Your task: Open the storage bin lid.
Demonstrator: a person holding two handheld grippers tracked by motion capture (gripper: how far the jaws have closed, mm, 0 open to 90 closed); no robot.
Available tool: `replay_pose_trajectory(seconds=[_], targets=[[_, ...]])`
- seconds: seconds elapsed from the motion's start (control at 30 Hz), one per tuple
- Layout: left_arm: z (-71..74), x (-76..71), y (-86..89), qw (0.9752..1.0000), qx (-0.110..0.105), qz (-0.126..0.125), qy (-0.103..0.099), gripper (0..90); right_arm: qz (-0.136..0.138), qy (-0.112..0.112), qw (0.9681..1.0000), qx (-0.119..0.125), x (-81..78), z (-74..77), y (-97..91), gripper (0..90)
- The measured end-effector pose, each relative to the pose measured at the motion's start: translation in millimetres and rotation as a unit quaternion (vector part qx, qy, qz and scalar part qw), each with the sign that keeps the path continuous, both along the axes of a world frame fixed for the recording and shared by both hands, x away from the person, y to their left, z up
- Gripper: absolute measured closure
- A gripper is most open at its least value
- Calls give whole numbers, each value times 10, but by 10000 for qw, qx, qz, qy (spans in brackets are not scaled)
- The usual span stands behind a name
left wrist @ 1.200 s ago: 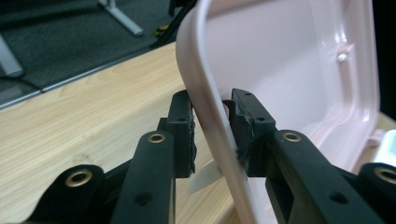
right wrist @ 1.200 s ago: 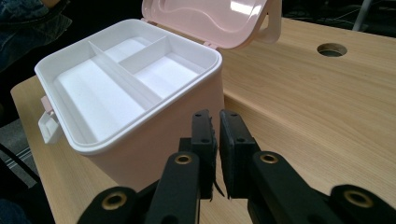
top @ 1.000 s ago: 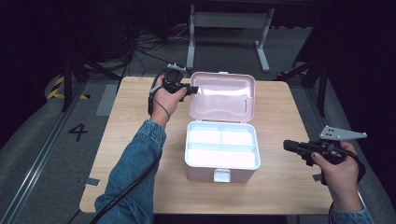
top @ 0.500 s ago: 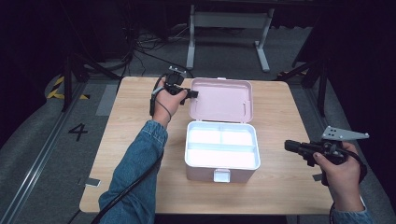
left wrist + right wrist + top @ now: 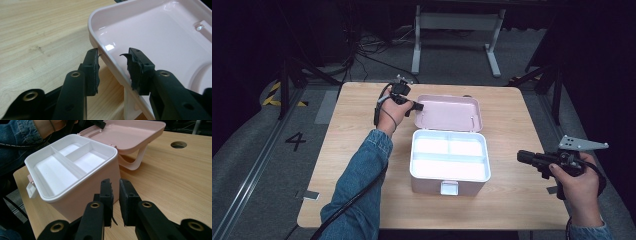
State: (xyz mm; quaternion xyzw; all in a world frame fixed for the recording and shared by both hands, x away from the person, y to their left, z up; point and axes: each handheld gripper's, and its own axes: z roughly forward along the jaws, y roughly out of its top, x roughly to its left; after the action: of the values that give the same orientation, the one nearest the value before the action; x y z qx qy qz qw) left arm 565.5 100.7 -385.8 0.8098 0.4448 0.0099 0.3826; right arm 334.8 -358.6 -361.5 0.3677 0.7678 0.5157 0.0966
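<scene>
Lying flung back behind its box, the pink lid (image 5: 449, 113) rests open on the worktop (image 5: 352, 125), inner face up, at the far middle of the surface. Its near-left rim runs between my left fingers (image 5: 93, 67), one pad outside the wall and the other over the lid's inside; these fingers have just been opening, and there is a gap on both sides of the rim, so I am not pressing on it. From the high view my left gripper (image 5: 413, 106) sits at the lid's left corner, with my denim sleeve (image 5: 362, 175) reaching in along the box's left side.

The pink box (image 5: 449, 162) stands just in front of the lid, still joined to it at the back edge, with a white tray (image 5: 67, 162) inside split into one long compartment and two smaller ones. A small latch (image 5: 448, 188) hangs at the middle of its front wall.

My right gripper (image 5: 524, 157) hovers well apart to the right of the box, above the worktop's right edge, pointing toward it. Its fingers (image 5: 126, 195) have just been parting a little and now stand a narrow slit apart, with nothing between them. A round hole (image 5: 178, 144) shows in the worktop beyond the lid.
</scene>
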Motion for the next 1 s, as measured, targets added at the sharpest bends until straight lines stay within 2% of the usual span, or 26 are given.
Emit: replay_pose_trajectory(seconds=[0.2, 0.37, 0.43, 0.53, 0.63, 0.83, 0.87, 0.9, 0.97, 1.0], targets=[[-12, -6, 8, 10000, -61, -49, 32, 609, 10, 26, 10000, 40, 0, -7, -1, 809], [63, -62, 33, 9999, -94, 35, -125, 509, -11, -2, 10000, 18, 8, -7, -10, 806], [125, -97, 63, 9997, 12, 23, -222, 497, -7, 25, 10000, 42, 12, -3, -5, 803], [244, -173, 113, 9993, -13, 11, -370, 490, 14, 39, 10000, 43, 33, -2, 11, 794], [384, -279, 164, 9984, -76, -38, -557, 488, 49, 51, 10000, 50, 72, -1, 40, 789], [664, -583, 288, 9958, -130, -142, -890, 478, 127, 88, 9999, 63, 150, -8, 97, 786], [709, -646, 322, 9952, -105, -191, -956, 477, 145, 83, 9998, 64, 161, -8, 105, 786], [709, -646, 322, 9952, -105, -191, -956, 476, 145, 83, 9998, 64, 161, -8, 105, 786], [785, -774, 376, 9939, -25, -222, -1077, 476, 191, 90, 9998, 59, 191, -11, 136, 786], [831, -884, 413, 9932, 16, -248, -1139, 473, 227, 119, 9996, 65, 211, -12, 159, 785]])
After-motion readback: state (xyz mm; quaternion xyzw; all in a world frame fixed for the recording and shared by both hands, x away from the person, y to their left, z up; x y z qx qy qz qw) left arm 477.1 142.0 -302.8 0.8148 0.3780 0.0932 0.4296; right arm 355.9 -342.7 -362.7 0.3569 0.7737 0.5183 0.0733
